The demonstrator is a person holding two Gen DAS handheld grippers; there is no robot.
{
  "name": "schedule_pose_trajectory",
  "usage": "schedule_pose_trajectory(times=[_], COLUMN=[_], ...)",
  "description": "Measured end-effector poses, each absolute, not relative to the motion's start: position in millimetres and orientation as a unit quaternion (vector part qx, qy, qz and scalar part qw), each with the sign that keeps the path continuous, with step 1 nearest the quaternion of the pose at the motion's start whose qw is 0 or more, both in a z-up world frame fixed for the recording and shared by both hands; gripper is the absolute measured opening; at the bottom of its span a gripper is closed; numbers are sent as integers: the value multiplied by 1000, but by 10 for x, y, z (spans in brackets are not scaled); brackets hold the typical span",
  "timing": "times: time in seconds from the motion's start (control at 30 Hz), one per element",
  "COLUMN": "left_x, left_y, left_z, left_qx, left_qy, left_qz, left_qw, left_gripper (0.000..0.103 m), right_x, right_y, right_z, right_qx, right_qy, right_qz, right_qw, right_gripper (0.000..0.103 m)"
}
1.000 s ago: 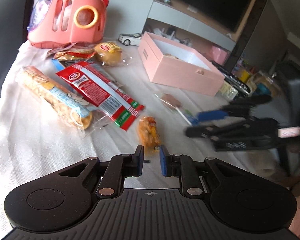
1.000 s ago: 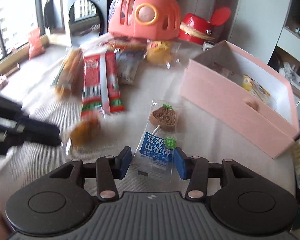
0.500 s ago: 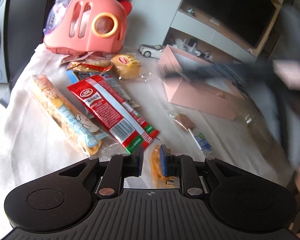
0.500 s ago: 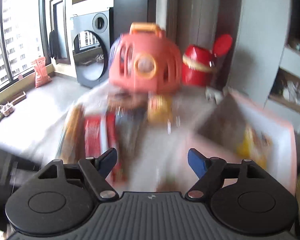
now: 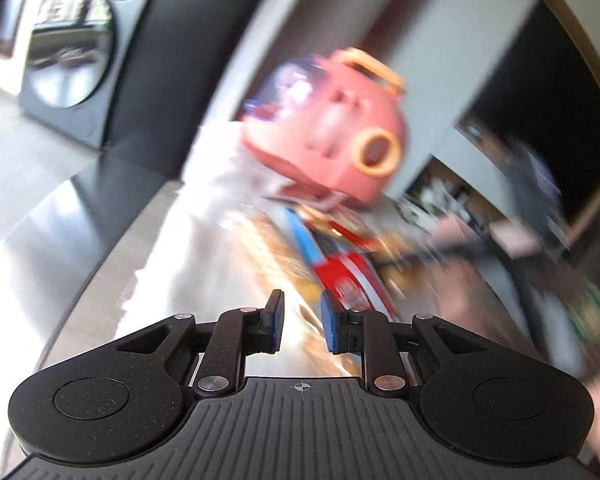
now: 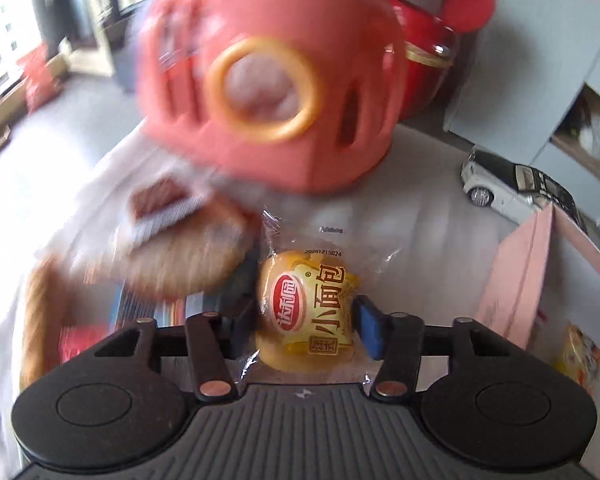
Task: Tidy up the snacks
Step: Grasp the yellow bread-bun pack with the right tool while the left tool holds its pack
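Note:
A yellow bun packet (image 6: 308, 304) lies on the white cloth (image 6: 420, 232) in front of the pink toy carrier (image 6: 268, 80). My right gripper (image 6: 306, 320) is closing on this packet, and both pads touch its sides. In the blurred, tilted left wrist view, my left gripper (image 5: 302, 320) hangs over the near table edge with its jaws a narrow gap apart and opening. Nothing shows between them. A red long packet (image 5: 352, 272) and a long cracker packet (image 5: 300, 240) lie just beyond it. The pink box (image 6: 520, 280) stands open to the right of the bun.
A round cracker packet (image 6: 188, 256) lies left of the bun. A toy car (image 6: 516, 188) and a red pot (image 6: 428, 52) stand at the back right. A yellow snack (image 6: 580, 352) lies inside the box. A washing machine (image 5: 72, 52) stands on the floor beyond the table's left edge.
My right gripper left the blue lollipop packet, travelled to the far end by the carrier and closed round the bun. My left gripper swung left and rolled; the small orange snack is out of sight.

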State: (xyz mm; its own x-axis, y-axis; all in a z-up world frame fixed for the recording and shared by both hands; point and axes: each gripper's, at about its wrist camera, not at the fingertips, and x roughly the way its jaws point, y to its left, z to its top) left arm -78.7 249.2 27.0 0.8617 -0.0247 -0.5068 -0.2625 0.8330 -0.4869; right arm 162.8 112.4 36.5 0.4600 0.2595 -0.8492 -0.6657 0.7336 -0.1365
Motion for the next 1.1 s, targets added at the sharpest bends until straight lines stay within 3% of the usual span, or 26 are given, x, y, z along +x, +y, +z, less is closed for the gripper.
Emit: schedule_pose_trajectory(times=[0.13,0.27,0.57,0.73,0.87,1.1], left_x=[-609,-425,-482,-533,-396,287], left_y=[2550,2478,2136,1576,1048,715], left_z=[171,160,475,585,518,319], left_qx=[-305,-282,-200,-169,-137,-153], left_qy=[261,255,247,285,333,368], left_qz=[70,52,55,-37,-109,-74], left_qw=[913,923,947,943,926,914], left_gripper=[24,37,37,37,37,37], right_x=[1094,679,187,264,235,160], right_y=[801,396,-623,-1167,-1356,-1453], right_z=[373,467,712,414,207,115], right_qx=[-246,-227,-174,-160,-140,-116], right_qy=[434,426,345,355,355,318], right_qz=[321,358,282,182,177,165], right_qw=[805,799,878,903,907,926], right_gripper=[52,52,52,52,69,78])
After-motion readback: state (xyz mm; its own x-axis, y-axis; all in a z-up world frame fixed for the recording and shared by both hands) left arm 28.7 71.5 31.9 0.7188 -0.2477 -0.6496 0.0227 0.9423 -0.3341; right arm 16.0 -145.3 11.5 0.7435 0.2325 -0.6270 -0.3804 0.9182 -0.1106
